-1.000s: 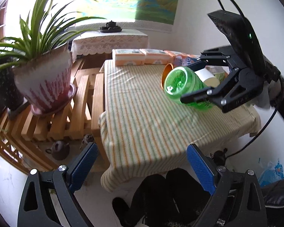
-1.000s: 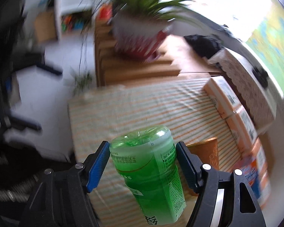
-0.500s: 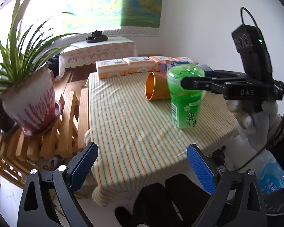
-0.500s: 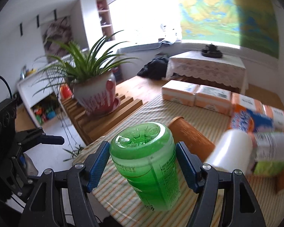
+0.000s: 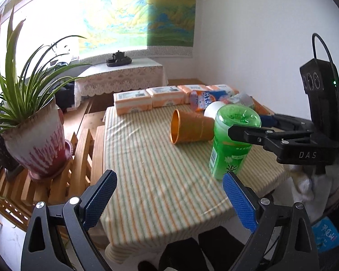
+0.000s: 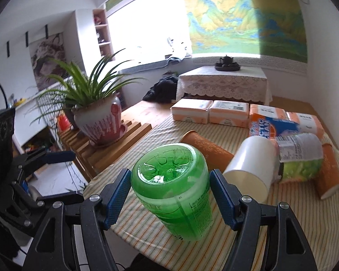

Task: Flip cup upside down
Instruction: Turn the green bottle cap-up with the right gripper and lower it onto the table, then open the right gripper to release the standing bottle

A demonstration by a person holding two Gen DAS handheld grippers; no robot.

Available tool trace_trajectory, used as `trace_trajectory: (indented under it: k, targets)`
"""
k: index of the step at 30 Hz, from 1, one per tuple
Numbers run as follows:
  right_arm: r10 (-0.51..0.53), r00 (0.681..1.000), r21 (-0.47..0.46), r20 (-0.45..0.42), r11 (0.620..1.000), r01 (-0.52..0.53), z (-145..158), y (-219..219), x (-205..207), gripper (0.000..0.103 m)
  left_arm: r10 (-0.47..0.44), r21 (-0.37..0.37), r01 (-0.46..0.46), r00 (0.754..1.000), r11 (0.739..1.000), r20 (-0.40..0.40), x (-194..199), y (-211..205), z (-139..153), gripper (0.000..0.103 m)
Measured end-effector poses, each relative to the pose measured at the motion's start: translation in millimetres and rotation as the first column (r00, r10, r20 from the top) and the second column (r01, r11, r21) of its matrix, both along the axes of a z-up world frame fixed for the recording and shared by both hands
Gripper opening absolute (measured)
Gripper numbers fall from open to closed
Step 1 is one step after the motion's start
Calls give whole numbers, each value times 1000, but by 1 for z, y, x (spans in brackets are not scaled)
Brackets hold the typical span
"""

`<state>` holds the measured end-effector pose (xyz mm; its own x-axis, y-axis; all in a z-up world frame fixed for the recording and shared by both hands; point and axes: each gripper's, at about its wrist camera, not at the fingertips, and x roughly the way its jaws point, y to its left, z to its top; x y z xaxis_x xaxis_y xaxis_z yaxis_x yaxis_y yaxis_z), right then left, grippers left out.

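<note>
My translucent green cup point(image 6: 171, 189) sits between my gripper's blue pads point(image 6: 116, 199) on the green-and-orange striped tablecloth point(image 5: 151, 169); behind it lie an orange cup point(image 5: 189, 129) and a white one point(image 6: 250, 169).

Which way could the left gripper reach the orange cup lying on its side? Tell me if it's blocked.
Probably yes, straight ahead. The left gripper is open and holds nothing, with bare striped tablecloth between it and the orange cup. The green cup, in the right gripper, stands just right of that path.
</note>
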<state>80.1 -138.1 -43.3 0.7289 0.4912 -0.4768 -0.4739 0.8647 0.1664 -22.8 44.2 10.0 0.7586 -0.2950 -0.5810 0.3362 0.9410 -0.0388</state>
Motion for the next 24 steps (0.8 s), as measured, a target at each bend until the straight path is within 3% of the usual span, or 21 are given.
trace_trajectory:
  k: [5, 24]
  targets:
    - [-36, 999, 37, -10, 999, 37, -4, -12, -1, 68, -8, -8, 8, 1000, 1000, 4, 3, -8, 0, 97]
    - [-84, 996, 31, -4, 996, 84, -7, -19, -18, 68, -15, 11, 14, 999, 1000, 29, 0, -22, -4, 97]
